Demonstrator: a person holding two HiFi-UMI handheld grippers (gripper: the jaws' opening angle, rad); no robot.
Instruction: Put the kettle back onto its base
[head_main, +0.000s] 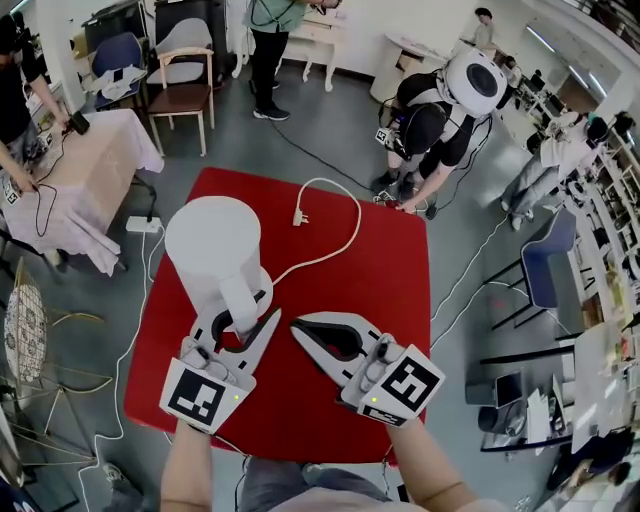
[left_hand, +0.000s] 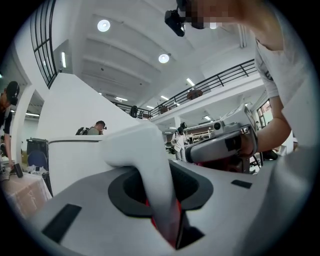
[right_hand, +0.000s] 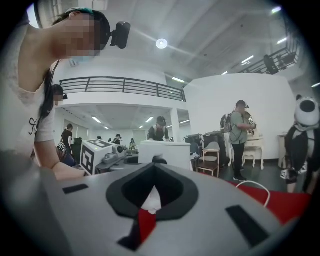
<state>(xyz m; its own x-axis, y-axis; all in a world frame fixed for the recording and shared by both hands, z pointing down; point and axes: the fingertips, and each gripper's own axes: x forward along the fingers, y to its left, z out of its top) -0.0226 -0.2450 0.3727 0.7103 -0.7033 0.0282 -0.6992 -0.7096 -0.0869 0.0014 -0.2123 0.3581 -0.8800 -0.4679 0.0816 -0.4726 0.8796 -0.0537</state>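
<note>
Red tabletop (head_main: 380, 260) fills the space before me, and the white kettle (head_main: 215, 245) stands upright on its near left part. My left tongs (head_main: 248, 318) are clamped on the kettle's handle (head_main: 243, 300): the jaws stand fairly wide, one on each side, and their own view shows the handle (left_hand: 150, 170) filling the gap between them. Whatever is under the kettle is hidden by its body, so I cannot tell whether it sits on a base.

Just right of the kettle, my right tongs (head_main: 297, 325) hold nothing; their jaws are drawn together, tips aimed at the kettle's foot and near the left tongs without touching. A white cord (head_main: 345, 225) loops away from behind the kettle and ends in a loose plug (head_main: 299, 215) on the cloth beyond it.

Both tongs lie about level, pointing away from me, my forearms (head_main: 190, 470) coming in from below. Farther behind the kettle stand a wooden chair (head_main: 185, 85) and a cloth-covered table (head_main: 90, 170).
</note>
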